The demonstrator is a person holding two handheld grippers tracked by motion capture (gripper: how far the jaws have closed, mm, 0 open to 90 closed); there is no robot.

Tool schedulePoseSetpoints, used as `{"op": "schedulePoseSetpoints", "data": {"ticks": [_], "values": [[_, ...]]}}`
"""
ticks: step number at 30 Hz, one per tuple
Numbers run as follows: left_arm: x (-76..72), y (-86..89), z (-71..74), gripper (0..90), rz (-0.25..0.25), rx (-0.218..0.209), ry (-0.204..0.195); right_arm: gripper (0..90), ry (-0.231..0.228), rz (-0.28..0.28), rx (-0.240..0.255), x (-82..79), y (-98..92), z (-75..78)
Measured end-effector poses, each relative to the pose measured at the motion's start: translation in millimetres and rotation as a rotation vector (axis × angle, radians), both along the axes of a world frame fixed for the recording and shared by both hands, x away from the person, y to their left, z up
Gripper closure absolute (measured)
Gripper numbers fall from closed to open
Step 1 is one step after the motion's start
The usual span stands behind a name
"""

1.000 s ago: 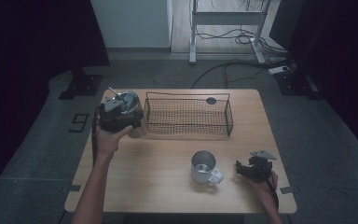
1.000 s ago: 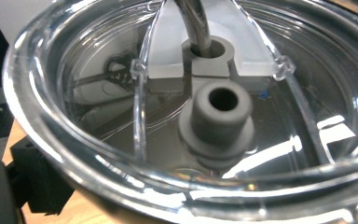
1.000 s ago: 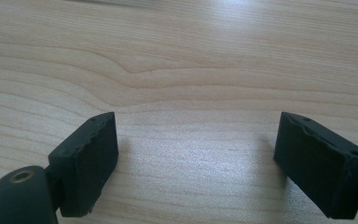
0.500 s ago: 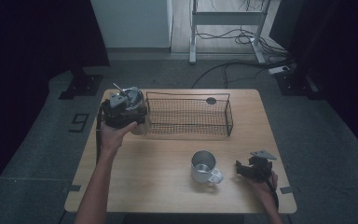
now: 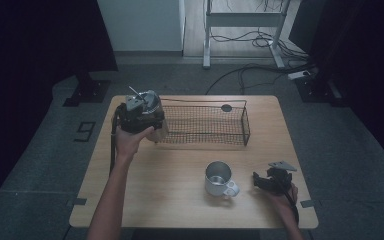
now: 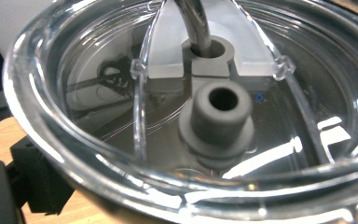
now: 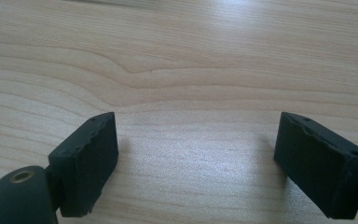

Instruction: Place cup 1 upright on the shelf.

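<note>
Left gripper [image 5: 147, 112] clamps a lidded tumbler [image 5: 144, 102] with straw above the wire basket's [image 5: 245, 125] left end; lower it upright, clear of the rim, before releasing, while right gripper [image 5: 269, 181] rests open on the table [image 5: 180, 200].

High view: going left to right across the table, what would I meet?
Left gripper holding a clear lidded cup → wire basket → metal mug → right gripper.

Tumbler [image 5: 147, 107]: metal, clear lid [image 6: 177, 140], metal straw [image 6: 193, 23] through lid hole, grey stopper [image 6: 221, 119] beside it. Held aloft, tilted, at basket's [image 5: 207, 125] left end.
</note>
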State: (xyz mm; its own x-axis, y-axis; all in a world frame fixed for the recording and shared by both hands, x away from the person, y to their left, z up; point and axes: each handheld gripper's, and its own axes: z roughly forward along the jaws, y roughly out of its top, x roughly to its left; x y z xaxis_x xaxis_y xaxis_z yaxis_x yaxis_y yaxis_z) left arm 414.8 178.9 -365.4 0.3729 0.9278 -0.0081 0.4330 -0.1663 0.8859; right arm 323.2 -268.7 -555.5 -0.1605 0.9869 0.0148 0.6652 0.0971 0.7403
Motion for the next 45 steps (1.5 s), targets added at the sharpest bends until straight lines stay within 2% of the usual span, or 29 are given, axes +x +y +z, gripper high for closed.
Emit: {"op": "schedulePoseSetpoints", "data": {"ticks": [7,25,31,45], "values": [[9.2,-3.0,-2.7,3.9,0.001,-0.001,0.014,13.2,0.000,0.000,0.000,0.0,0.0,0.0],[18.4,-8.4,0.8,4.0,-0.013,-0.034,-0.003,13.2,0.000,0.000,-0.002,0.0,0.1,0.0],[22.1,-14.0,2.1,4.0,-0.006,-0.022,-0.003,13.2,0.000,0.001,-0.002,0.0,0.1,0.0],[32.9,-22.7,6.2,4.0,-0.011,-0.030,-0.001,13.2,0.000,0.000,-0.002,0.0,0.1,0.0]]}}
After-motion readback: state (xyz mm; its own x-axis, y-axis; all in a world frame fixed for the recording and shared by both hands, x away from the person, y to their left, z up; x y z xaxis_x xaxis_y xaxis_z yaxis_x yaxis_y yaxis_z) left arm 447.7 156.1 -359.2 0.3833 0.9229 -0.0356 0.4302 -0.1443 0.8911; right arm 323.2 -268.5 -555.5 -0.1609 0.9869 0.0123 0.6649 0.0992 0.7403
